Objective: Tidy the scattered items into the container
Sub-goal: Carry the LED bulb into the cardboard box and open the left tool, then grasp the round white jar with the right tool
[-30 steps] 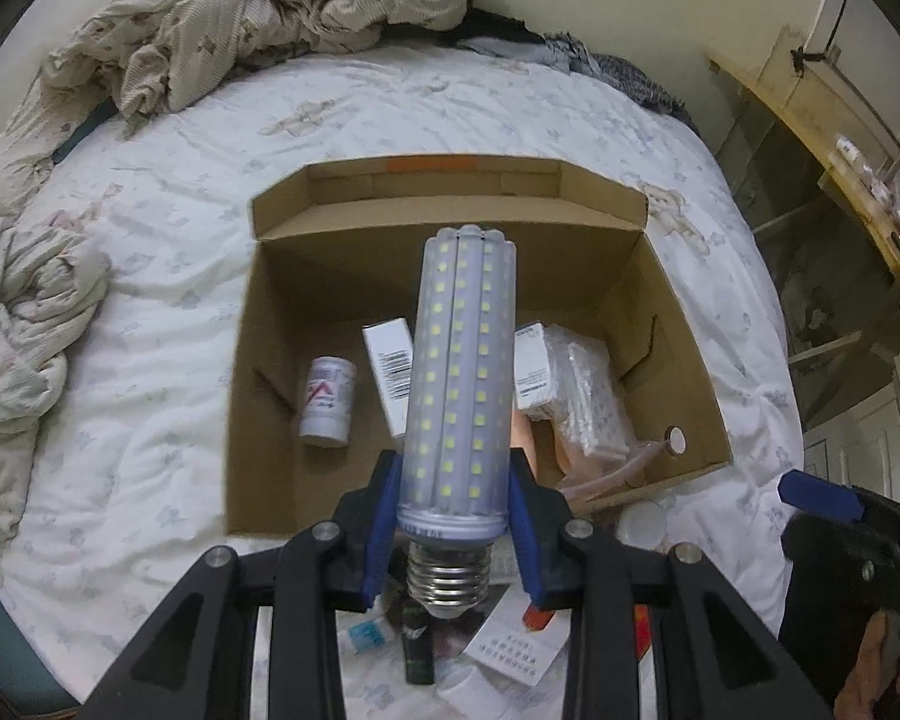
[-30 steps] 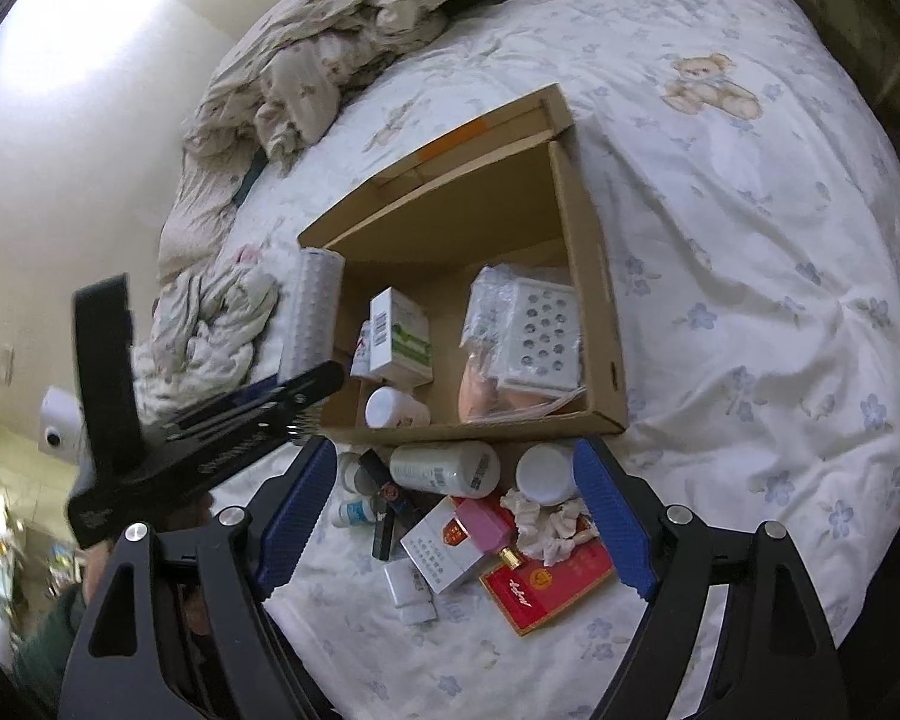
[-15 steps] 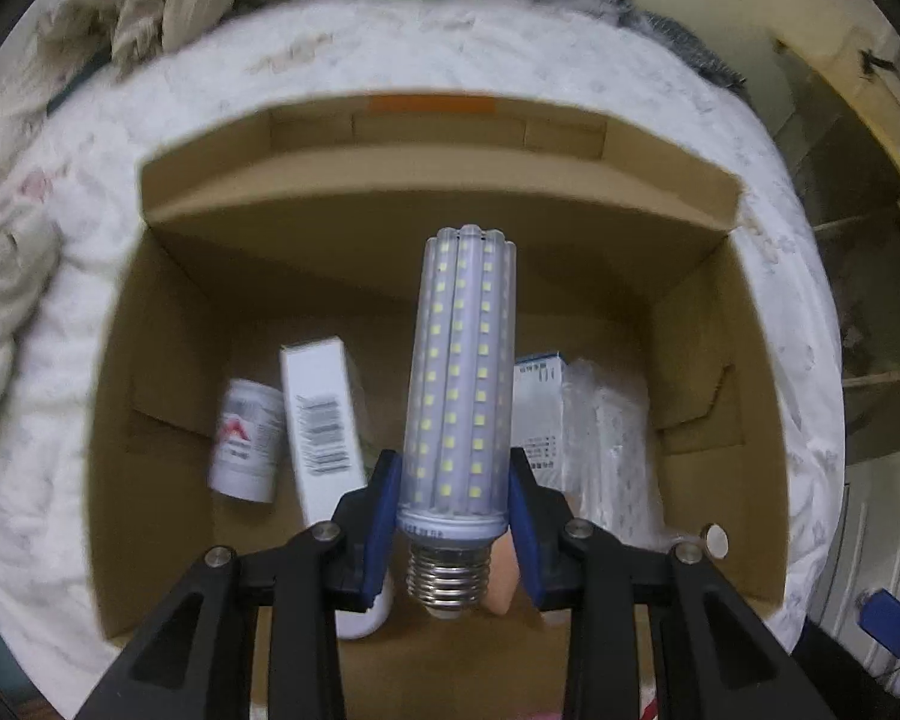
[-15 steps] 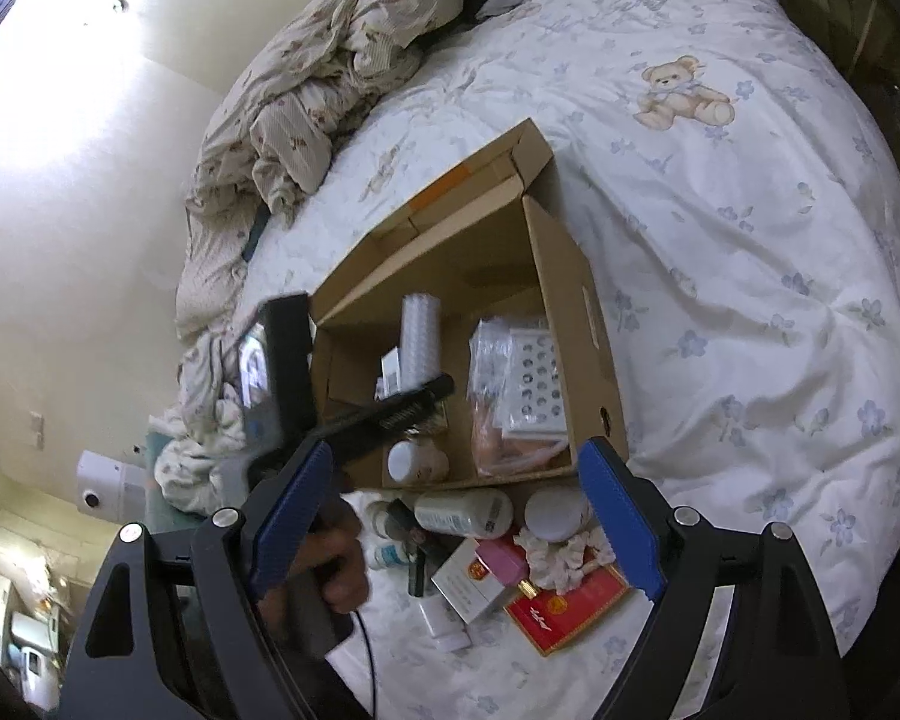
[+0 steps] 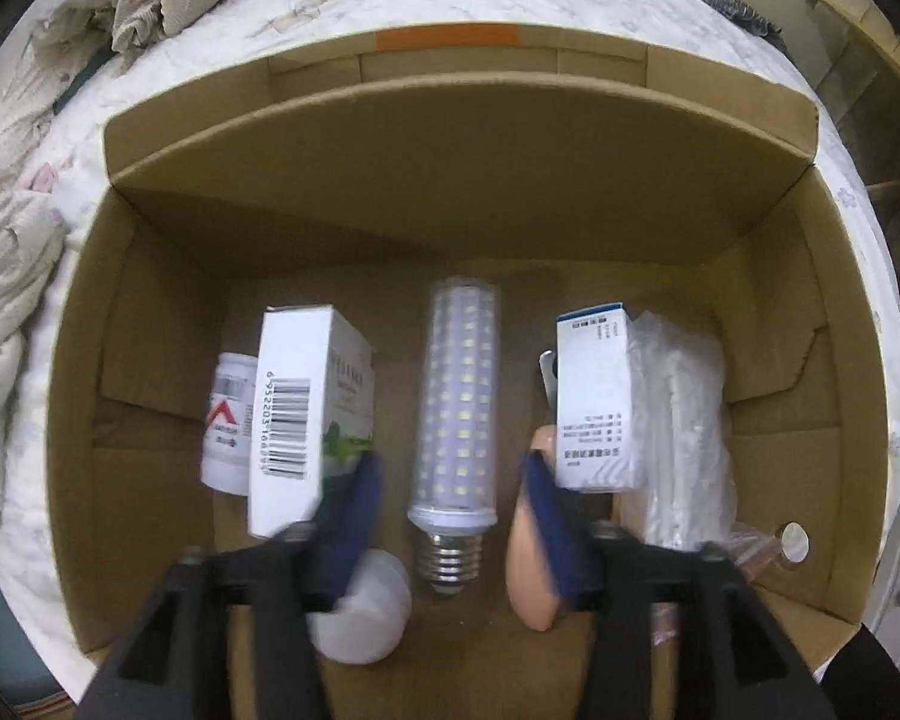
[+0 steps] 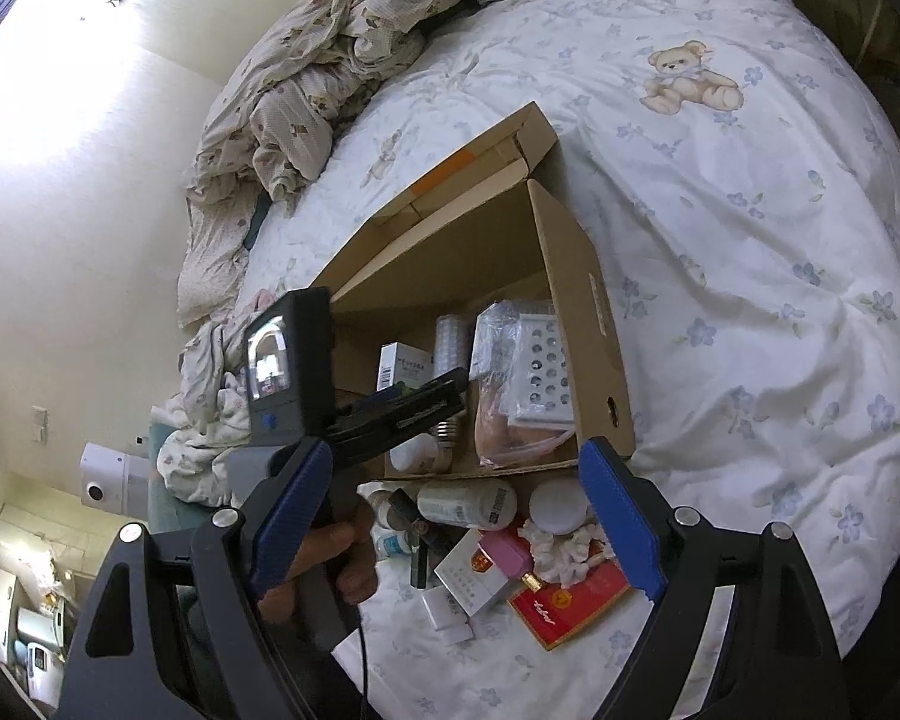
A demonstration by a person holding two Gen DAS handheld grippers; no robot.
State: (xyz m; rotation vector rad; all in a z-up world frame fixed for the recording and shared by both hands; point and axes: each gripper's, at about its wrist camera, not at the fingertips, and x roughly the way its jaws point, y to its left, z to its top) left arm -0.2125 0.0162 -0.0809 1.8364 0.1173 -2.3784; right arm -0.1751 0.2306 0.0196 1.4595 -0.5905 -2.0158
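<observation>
Bulb released into the box

Release stage, seen along my left gripper (image 5: 453, 516). A second ago its pads clamped the corn-style LED bulb (image 5: 459, 402) above the cardboard box (image 5: 450, 120); now the jaws are opening, the blue pads stand clear on either side of the bulb's base, and nothing presses on it. The bulb lies on the box floor between the two fingers, its screw cap towards me and its rounded tip pointing away. Left of the left finger stand a white barcoded carton (image 5: 306, 414) and a small white bottle (image 5: 228, 420); right of the right finger sit a blue-edged white carton (image 5: 597, 396) and a clear plastic pack (image 5: 684, 432). A white cap (image 5: 366, 612) lies under the left finger.

My right gripper (image 6: 456, 510) hangs spread wide and empty, apart from the box, over the heap not yet tidied. Between its fingers I see a white pill bottle (image 6: 468, 504), a round white jar (image 6: 558, 504), a pink block (image 6: 504, 552) and a red packet (image 6: 570, 600) on the bedsheet (image 6: 750, 300).

I judge that one more item is now stowed, and that the pile ahead of the right fingers is the remaining work.
</observation>
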